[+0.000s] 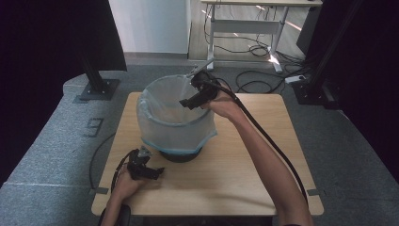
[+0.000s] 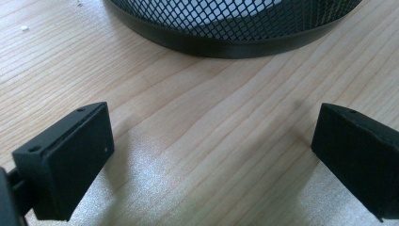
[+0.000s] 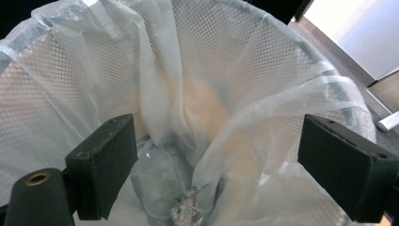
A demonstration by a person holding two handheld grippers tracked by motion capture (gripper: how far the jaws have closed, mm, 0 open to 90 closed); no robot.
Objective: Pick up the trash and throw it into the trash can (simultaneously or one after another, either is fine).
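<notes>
Our right gripper (image 1: 188,101) hangs spread over the plastic-lined black mesh bin (image 1: 175,123), our left gripper (image 1: 157,172) spread near it.

The right gripper (image 3: 214,172) hangs over the mesh bin (image 3: 226,37), jaws wide apart. Its clear liner bag (image 3: 155,94) sags inward in folds — a clear plastic bottle (image 3: 160,188) lies at the bottom

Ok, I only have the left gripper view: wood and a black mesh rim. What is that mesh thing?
Observer: A bin, lined with a clear bag folded over its rim.
Operator: Where are the right tongs?
Observer: The right tongs are over the bin's far rim, open, pointing inside.
Operator: Anything in the bin?
Observer: Yes, a clear plastic thing lies at the bottom; it may be a bottle.
</notes>
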